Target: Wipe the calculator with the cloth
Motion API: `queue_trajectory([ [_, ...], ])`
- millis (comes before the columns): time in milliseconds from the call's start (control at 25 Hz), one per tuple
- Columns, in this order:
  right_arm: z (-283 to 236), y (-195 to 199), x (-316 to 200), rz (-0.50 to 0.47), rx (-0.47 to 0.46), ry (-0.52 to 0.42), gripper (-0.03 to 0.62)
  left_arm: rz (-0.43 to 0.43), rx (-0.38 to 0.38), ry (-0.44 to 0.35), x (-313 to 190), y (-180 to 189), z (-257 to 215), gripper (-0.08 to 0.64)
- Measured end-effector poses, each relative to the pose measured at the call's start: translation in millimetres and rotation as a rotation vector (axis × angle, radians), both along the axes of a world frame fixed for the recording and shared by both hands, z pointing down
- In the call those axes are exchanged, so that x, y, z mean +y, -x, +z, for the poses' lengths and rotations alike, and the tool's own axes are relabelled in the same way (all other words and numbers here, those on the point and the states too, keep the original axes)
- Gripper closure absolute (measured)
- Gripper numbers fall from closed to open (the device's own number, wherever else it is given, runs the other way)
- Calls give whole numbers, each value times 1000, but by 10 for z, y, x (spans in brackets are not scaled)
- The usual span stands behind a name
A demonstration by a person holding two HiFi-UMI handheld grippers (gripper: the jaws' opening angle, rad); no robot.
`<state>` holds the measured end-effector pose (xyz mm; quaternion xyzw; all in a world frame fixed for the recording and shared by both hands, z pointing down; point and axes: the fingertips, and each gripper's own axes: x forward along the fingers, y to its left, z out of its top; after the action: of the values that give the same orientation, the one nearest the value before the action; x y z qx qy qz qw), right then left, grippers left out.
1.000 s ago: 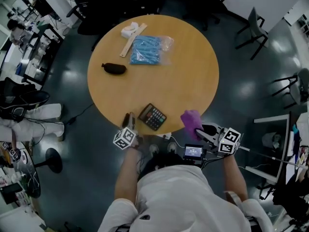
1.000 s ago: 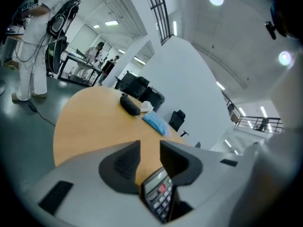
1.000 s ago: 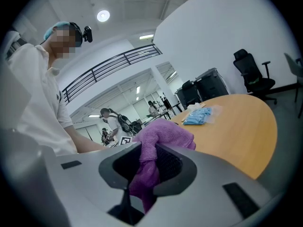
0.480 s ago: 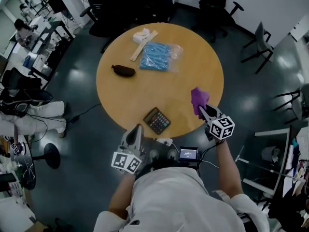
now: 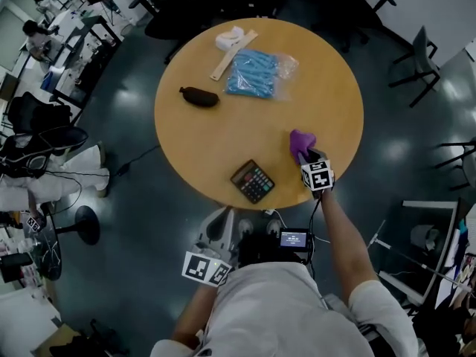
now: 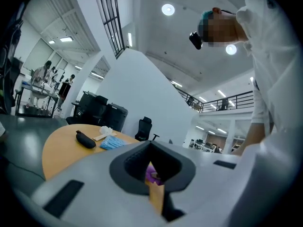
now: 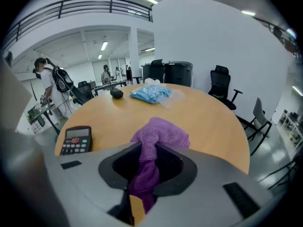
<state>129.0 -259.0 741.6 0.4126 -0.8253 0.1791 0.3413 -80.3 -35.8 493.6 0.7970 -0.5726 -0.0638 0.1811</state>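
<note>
No wiping yet: the right gripper (image 5: 306, 155) clamps the crumpled purple cloth (image 5: 300, 140) right of the black rectangular calculator (image 5: 253, 181); the left gripper (image 5: 221, 226), seemingly closed empty, hangs lower left.

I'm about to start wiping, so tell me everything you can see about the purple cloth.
The purple cloth looks like soft, ribbed fabric. It is bunched and pinched by the right gripper, jaws shut on it, a crumpled end bulging ahead, the rest trailing back between them. It is over the table by its near right edge, apart from the calculator.
</note>
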Motion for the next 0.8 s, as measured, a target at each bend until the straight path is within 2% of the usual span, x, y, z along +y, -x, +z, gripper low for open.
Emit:
queue_trajectory([
  [280,369,183,93,-42,86,53,504,-17,5,-6,1,104,17,552],
  [600,612,227,235,-51,121,128,503,-41,-11,3,49,203,37,552],
  [800,623,233,218,-42,123,129,494,-45,-33,8,35,188,75,553],
])
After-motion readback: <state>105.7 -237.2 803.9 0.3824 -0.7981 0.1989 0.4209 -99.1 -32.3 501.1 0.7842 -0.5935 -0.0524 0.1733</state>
